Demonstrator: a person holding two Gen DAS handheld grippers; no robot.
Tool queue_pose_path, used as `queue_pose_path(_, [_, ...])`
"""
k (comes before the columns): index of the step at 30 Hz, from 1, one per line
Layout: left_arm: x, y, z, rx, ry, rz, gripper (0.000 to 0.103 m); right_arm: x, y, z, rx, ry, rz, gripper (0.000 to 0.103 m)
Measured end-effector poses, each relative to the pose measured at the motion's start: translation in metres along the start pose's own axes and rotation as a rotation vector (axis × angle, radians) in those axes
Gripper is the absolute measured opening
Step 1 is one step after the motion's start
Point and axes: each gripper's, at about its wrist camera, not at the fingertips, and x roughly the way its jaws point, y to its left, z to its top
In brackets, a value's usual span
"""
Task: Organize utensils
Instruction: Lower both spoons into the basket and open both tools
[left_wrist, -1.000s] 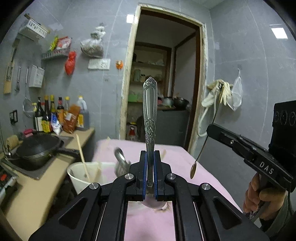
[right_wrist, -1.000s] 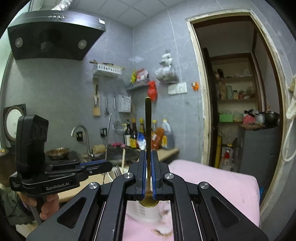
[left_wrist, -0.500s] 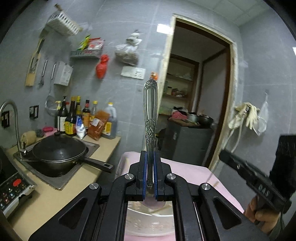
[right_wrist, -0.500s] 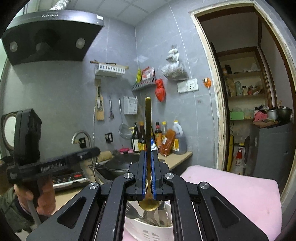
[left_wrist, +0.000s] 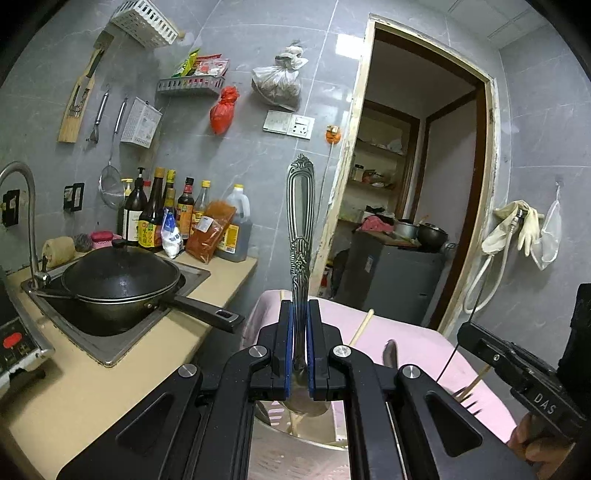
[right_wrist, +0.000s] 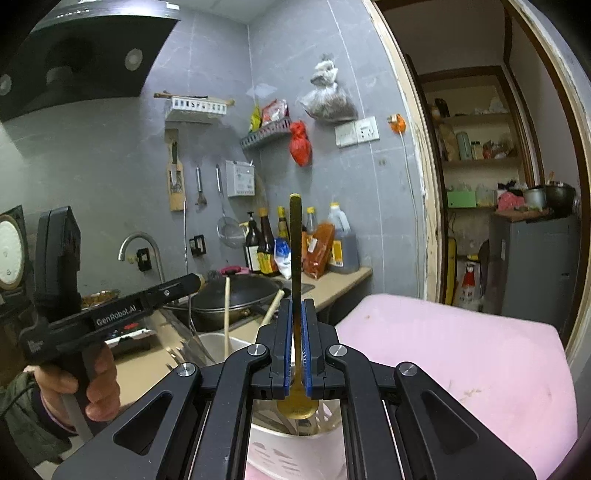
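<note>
The left gripper (left_wrist: 300, 343) had its jaws pinching an ornate silver spoon (left_wrist: 301, 229) upright, while the right gripper (right_wrist: 294, 347) pinched a gold spoon (right_wrist: 295, 258) above the white basket (right_wrist: 295, 450).

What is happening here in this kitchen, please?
A person holds a gripper in each hand and is sorting utensils. The left gripper is shut on an ornate silver spoon, handle up. The right gripper is shut on a gold spoon, also handle up. Both spoons hang with their bowls just above a white utensil holder on the pink-covered table; the holder already contains chopsticks and other cutlery. Neither spoon is released yet.
</note>
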Motion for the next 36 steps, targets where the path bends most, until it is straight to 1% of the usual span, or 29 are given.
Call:
queue_pose_path(5, [0.01, 0.002, -0.011, 0.003, 0.021, 0.025, 0.004, -0.001, 0.001, -0.001, -0.014, -0.01, -0.009, 0.003])
queue_pose_path(11, [0.013, 0.0, -0.019, 0.027, 0.048, 0.031, 0.004, 0.0, 0.004, -0.001, -0.036, -0.013, -0.015, 0.003])
queue_pose_path(18, [0.016, 0.004, -0.02, 0.01, 0.089, -0.007, 0.005, 0.006, 0.006, -0.004, -0.032, 0.013, -0.009, 0.004])
queue_pose_path(23, [0.015, 0.003, -0.022, 0.012, 0.114, -0.033, 0.008, 0.006, 0.007, -0.004, -0.032, 0.01, -0.006, 0.005])
queue_pose_path(25, [0.015, 0.003, -0.021, 0.007, 0.115, -0.046, 0.014, 0.006, 0.007, -0.003, -0.033, 0.006, -0.006, 0.006])
queue_pose_path(28, [0.013, 0.003, -0.019, -0.001, 0.114, -0.062, 0.021, 0.004, 0.008, -0.002, -0.039, -0.006, -0.012, 0.009])
queue_pose_path(30, [0.01, 0.002, -0.017, -0.002, 0.109, -0.065, 0.023, 0.001, 0.008, -0.001, -0.038, -0.018, -0.02, 0.016])
queue_pose_path(31, [0.009, 0.001, -0.017, -0.002, 0.105, -0.066, 0.026, 0.0, 0.008, -0.001, -0.037, -0.023, -0.023, 0.022])
queue_pose_path(32, [0.007, 0.001, -0.016, -0.004, 0.101, -0.066, 0.028, -0.002, 0.008, 0.0, -0.035, -0.031, -0.03, 0.023])
queue_pose_path(34, [0.003, 0.0, -0.015, -0.015, 0.088, -0.064, 0.039, -0.005, 0.008, 0.0, -0.034, -0.038, -0.041, 0.023])
queue_pose_path(35, [0.0, 0.0, -0.014, -0.026, 0.079, -0.065, 0.041, -0.008, 0.008, 0.001, -0.035, -0.042, -0.05, 0.023])
queue_pose_path(36, [-0.002, -0.001, -0.014, -0.033, 0.075, -0.064, 0.046, -0.01, 0.007, 0.001, -0.035, -0.045, -0.056, 0.024])
